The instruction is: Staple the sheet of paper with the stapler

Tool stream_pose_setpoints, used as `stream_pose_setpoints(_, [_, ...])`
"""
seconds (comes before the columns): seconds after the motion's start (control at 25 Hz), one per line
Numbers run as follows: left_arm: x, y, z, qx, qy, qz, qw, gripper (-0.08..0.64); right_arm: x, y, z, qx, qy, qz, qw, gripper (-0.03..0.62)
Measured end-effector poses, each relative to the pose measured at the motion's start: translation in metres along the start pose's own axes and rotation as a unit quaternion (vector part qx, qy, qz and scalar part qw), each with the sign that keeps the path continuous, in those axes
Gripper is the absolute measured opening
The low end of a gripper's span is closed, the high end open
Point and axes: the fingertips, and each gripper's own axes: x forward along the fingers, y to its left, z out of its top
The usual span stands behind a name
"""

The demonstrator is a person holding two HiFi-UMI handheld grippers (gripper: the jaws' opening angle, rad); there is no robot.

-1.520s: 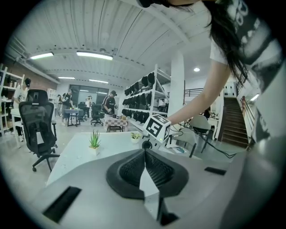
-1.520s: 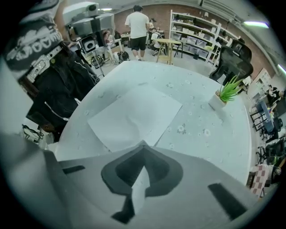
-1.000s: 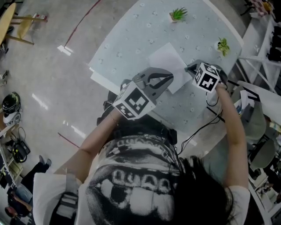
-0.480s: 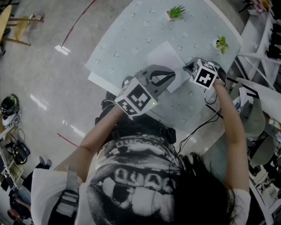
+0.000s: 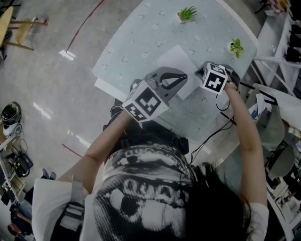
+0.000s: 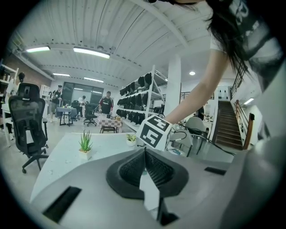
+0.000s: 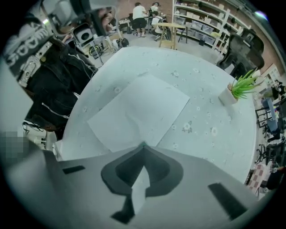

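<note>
A white sheet of paper (image 5: 175,60) lies flat on the pale speckled table (image 5: 141,37). My left gripper (image 5: 184,78) hangs over the sheet's near corner with its jaws together; I see nothing between the tips (image 6: 144,150). My right gripper (image 5: 199,73) points straight down at the sheet's right edge. In the right gripper view it is shut (image 7: 143,144), its tip at the edge of the paper (image 7: 138,112), with a tiny teal speck there. The right gripper's marker cube (image 6: 154,132) shows just ahead in the left gripper view. No stapler shows in any view.
Two small potted plants (image 5: 187,14) (image 5: 237,47) stand at the table's far side. A black cable (image 5: 211,136) trails off the near right edge. Office chairs and shelving crowd the right; bare floor lies to the left.
The right gripper's cube has tipped slightly and edged toward the paper. The left gripper has shifted only a little. The paper has not moved.
</note>
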Motion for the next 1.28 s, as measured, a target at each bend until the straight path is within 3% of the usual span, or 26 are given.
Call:
stream_pose_setpoints(0.24, [-0.009, 0.002, -0.003, -0.009, 0.002, 0.008, 0.9999, 0.005, 0.000, 0.000, 0.002, 0.021, -0.014, -0.008, 1.000, 0.005])
stream_pose_setpoints(0.52, [-0.026, -0.008, 0.001, 0.022, 0.019, -0.014, 0.9995, 0.005, -0.004, 0.001, -0.001, 0.044, -0.040, -0.004, 0.998, 0.005])
stream_pose_setpoints(0.8, [-0.048, 0.002, 0.004, 0.029, 0.019, -0.014, 0.9993, 0.005, -0.014, 0.005, -0.013, 0.115, -0.065, -0.023, 0.991, 0.005])
stream_pose_setpoints(1.12, [-0.071, 0.010, 0.005, 0.040, 0.019, -0.033, 0.9985, 0.005, -0.045, 0.017, 0.005, 0.228, -0.147, -0.086, 0.958, 0.005])
stream_pose_setpoints(1.28, [-0.080, 0.008, 0.005, 0.052, 0.013, -0.059, 0.9968, 0.005, -0.066, 0.022, 0.025, 0.285, -0.197, -0.137, 0.928, 0.005])
